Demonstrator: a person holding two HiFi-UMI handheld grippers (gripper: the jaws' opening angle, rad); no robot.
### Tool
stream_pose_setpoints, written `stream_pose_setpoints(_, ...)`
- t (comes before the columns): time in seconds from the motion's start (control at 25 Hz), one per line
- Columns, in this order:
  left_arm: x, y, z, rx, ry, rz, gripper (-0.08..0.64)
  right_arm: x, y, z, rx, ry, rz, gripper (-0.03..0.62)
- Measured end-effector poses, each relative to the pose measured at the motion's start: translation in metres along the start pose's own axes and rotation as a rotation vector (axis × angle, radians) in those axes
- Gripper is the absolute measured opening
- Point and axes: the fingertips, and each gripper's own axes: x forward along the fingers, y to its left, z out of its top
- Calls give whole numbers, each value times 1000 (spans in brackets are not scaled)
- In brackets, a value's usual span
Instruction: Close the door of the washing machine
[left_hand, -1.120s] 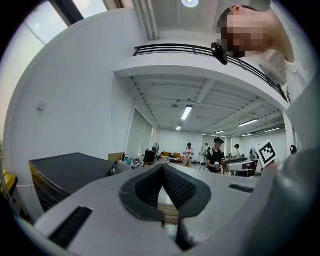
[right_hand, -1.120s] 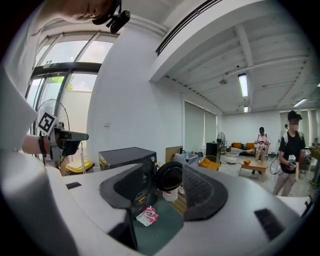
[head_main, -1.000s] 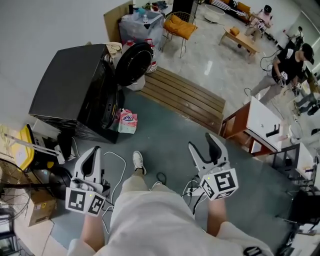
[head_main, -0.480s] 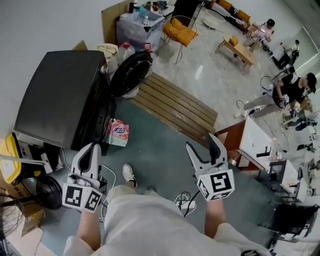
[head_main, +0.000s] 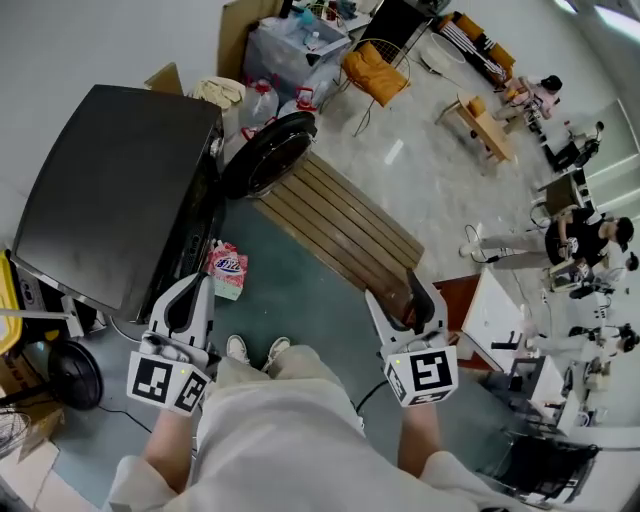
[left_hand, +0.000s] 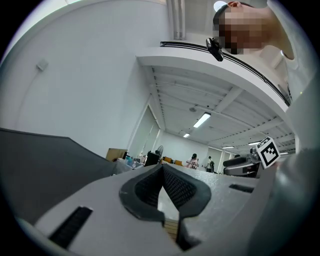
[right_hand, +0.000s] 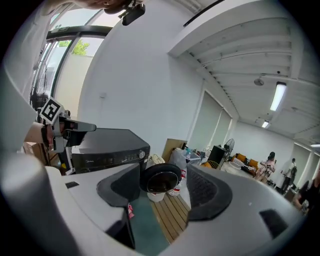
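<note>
Washing machine (head_main: 110, 190) closer than before, door (head_main: 270, 152) still open

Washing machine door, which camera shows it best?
The head view. It shows the whole door from above, swung open off the washing machine. The right gripper view shows it smaller, its inner side facing the camera. The left gripper view doesn't show the door.

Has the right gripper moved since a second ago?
Yes. The right gripper has advanced off the mat to over the near end of the platform, toward the washer; its empty jaws have just been opening.
</note>
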Motion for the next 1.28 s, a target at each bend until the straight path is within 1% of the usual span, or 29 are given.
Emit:
stream_pose_setpoints(0.12,21,-1,1,13,11,-2,5,27,-12,-3,-12,8,25,264)
stream_pose_setpoints(0.2,38,-2,-1,22,23,12,3,47,-26,-8,-18,5,46,264)
stream_pose_setpoints(0.28,59,-2,-4,38,29,39,5,75,-44,-17,-30,-2,79,264)
stream_pose_setpoints(0.36,80,1,-8,44,26,86,4,107,-61,-30,-49,9,117,264)
stream_pose_setpoints(0.44,99,4,-7,37,18,141,4,139,-78,-39,-89,29,160,264)
stream_pose_setpoints(0.64,135,0,10,71,14,236,5,221,-114,-44,-244,43,279,264)
stream_pose_setpoints(0.76,145,4,3,51,23,304,4,271,-127,-58,-313,68,352,264)
stream_pose_setpoints(0.92,158,11,-18,29,55,361,4,333,-130,-81,-412,109,436,266)
stream_pose_setpoints(1.08,166,19,-27,16,44,404,4,381,-119,-108,-466,175,520,278)
stream_pose_setpoints(1.16,170,21,-32,12,42,419,4,407,-113,-119,-490,184,541,278)
stream_pose_setpoints(1.28,172,20,-38,12,54,429,4,446,-104,-132,-528,187,545,278)
